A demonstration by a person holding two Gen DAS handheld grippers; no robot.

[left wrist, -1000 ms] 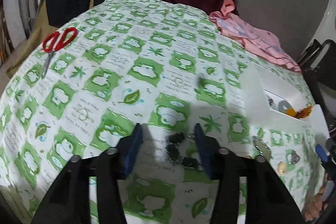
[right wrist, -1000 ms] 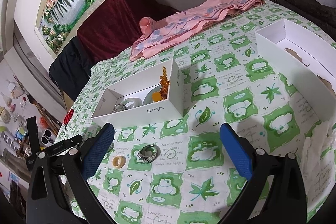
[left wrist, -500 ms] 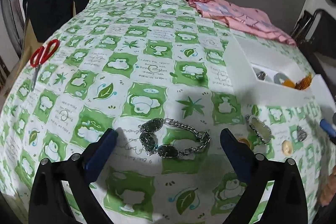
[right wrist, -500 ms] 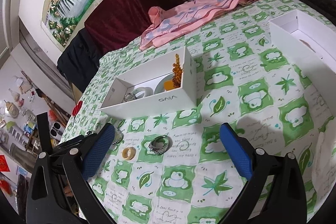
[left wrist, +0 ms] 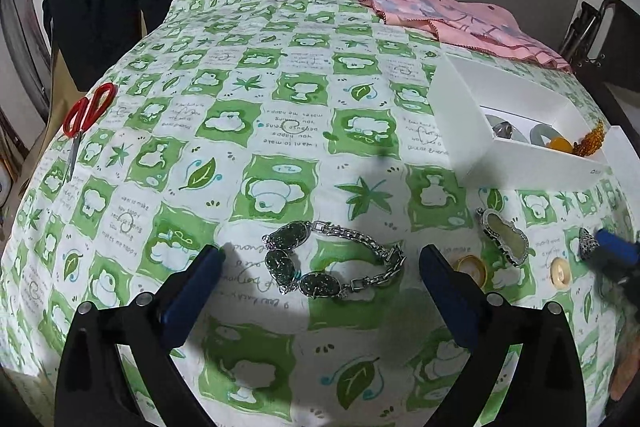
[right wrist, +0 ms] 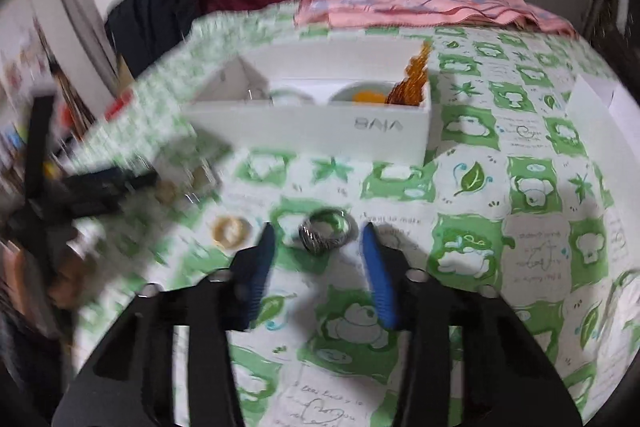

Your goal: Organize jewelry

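Note:
A silver chain bracelet with dark green stones (left wrist: 332,263) lies flat on the green-and-white tablecloth (left wrist: 280,131). My left gripper (left wrist: 320,259) stands open around it, its pads well clear of both ends. In the right wrist view a silver ring (right wrist: 328,231) lies on the cloth between the blue pads of my right gripper (right wrist: 318,239). Its jaws are closing, with thin gaps still showing on both sides of the ring. The white box (right wrist: 312,135) behind it holds bangles and amber beads. The left wrist view shows a right fingertip (left wrist: 616,253) beside the ring (left wrist: 588,245).
A jade pendant (left wrist: 504,235), a gold ring (left wrist: 470,267) and a cream ring (left wrist: 560,273) lie on the cloth before the white box (left wrist: 520,163). Red scissors (left wrist: 86,115) rest at the left edge, a pink cloth (left wrist: 460,19) at the back, another white box (right wrist: 600,107) at the right.
My left gripper has opened wide and the bracelet now lies spread on the cloth. My right gripper has moved in over the silver ring, rolled, and narrowed its jaws around it.

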